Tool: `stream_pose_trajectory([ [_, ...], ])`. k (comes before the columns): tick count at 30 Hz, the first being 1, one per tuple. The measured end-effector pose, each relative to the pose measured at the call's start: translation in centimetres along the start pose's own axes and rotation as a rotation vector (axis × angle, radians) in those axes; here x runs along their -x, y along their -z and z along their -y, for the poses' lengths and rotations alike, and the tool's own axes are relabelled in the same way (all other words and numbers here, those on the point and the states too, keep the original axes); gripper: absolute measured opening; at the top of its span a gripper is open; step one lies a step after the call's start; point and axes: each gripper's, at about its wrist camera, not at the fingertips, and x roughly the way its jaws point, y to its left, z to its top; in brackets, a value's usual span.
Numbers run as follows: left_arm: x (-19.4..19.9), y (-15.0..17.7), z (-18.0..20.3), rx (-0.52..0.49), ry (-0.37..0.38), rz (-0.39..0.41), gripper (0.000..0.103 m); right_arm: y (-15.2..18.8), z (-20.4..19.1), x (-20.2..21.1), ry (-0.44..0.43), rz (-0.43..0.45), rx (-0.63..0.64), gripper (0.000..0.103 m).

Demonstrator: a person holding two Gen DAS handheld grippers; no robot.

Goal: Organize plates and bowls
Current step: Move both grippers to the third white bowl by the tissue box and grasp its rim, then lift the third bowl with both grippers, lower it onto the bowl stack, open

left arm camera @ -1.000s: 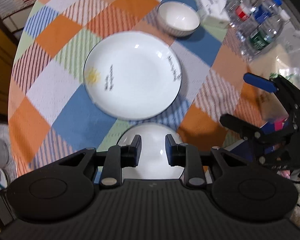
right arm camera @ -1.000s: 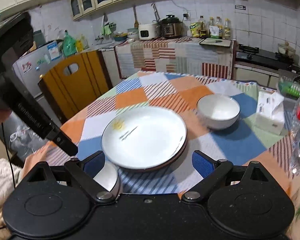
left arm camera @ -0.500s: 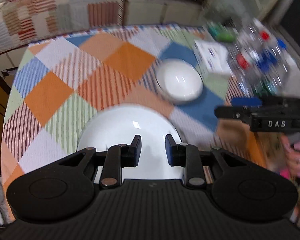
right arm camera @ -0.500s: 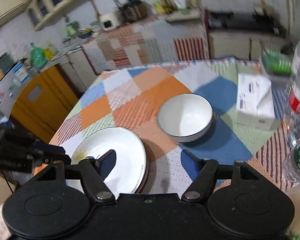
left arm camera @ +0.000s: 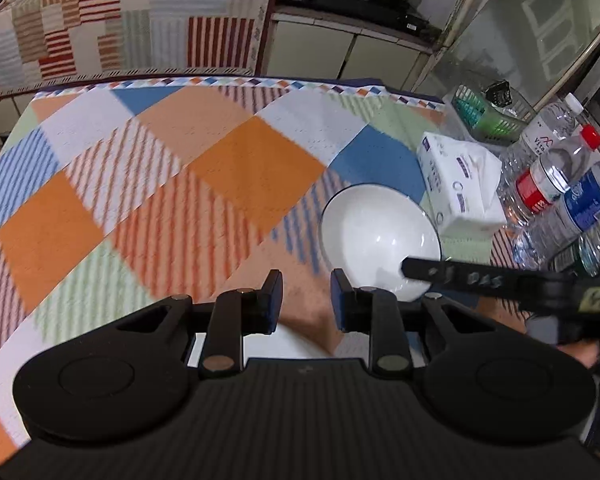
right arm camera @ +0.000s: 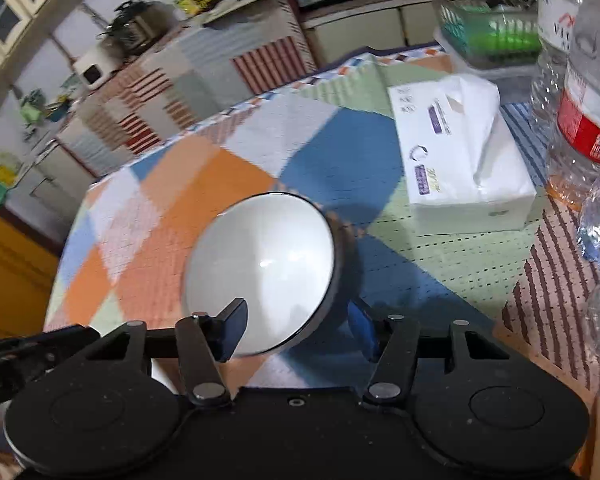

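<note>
Left claw: your left claw [left arm camera: 306, 300] pointed down at the checked cloth on the tabletop [left arm camera: 220, 168]; its jaws stood a narrow gap apart with nothing between the pads, so it held nothing.
Right claw: your right claw [right arm camera: 298, 326] straddled the near rim of the bowl [right arm camera: 260, 272]; its jaws were closing, with the left pad over the inside of the bowl and the blue right pad outside the wall. The pads did not yet press on the rim.
Bowl: the white bowl with a dark rim sat upright on the tabletop, just beside the tissue box [right arm camera: 464, 152]. In the left wrist view the same bowl [left arm camera: 376, 236] lay right of your left claw, and one finger of your right claw [left arm camera: 452, 274] reached across its near edge.
Plate: a sliver of white plate [left arm camera: 276, 344] showed under your left claw, close to the camera; most of it was hidden by the claw body.
Tissue box: it stood between the bowl and the water bottles [left arm camera: 556, 176] at the right side of the tabletop.
Green basket: the basket [right arm camera: 488, 28] sat beyond the tissue box, near the far edge.
View quality: both views were blurred, so the fine contact at the rim could not be read.
</note>
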Motion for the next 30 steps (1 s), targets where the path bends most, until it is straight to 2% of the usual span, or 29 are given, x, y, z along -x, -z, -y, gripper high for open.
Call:
stream_pose_trajectory([
  [3,-1.7,-0.2,0.8,-0.003,-0.005,0.000,0.025,0.0,0.6,-1.4,0.024,-0.003,-0.028,0.055],
  [6,-3.9,-0.4,1.0,0.024,0.002,-0.059,0.025,0.1,1.1,-2.3,0.034,-0.002,-0.021,0.051],
  [11,-5.6,-0.6,0.7,0.060,-0.009,-0.039,0.025,0.3,2.5,-2.3,-0.026,0.001,-0.075,0.049],
  [15,-6.7,-1.0,0.3,0.079,-0.011,-0.029,0.024,0.1,2.6,-2.3,0.014,0.010,-0.047,0.047],
  [17,-7.1,-0.9,0.3,0.074,0.009,-0.032,0.021,0.1,2.6,-2.2,0.035,0.031,-0.029,0.042],
  [18,-7.2,-0.8,0.4,0.069,0.028,-0.037,0.015,0.1,2.7,-2.3,0.026,0.035,-0.023,0.034],
  [19,-7.3,-0.7,0.6,0.064,0.039,-0.039,0.009,0.2,2.8,-2.3,-0.005,0.044,-0.017,0.021],
  [21,-7.1,-0.5,1.3,0.034,0.019,-0.032,0.009,0.4,2.8,-2.2,-0.046,0.045,-0.027,0.010],
  [25,-6.3,-0.2,2.4,-0.017,-0.036,-0.072,0.008,0.6,1.8,-1.7,-0.023,0.037,-0.005,0.009],
  [30,-2.8,0.3,2.4,-0.048,-0.031,-0.115,0.008,1.2,0.8,0.5,-0.061,0.015,0.019,0.009],
])
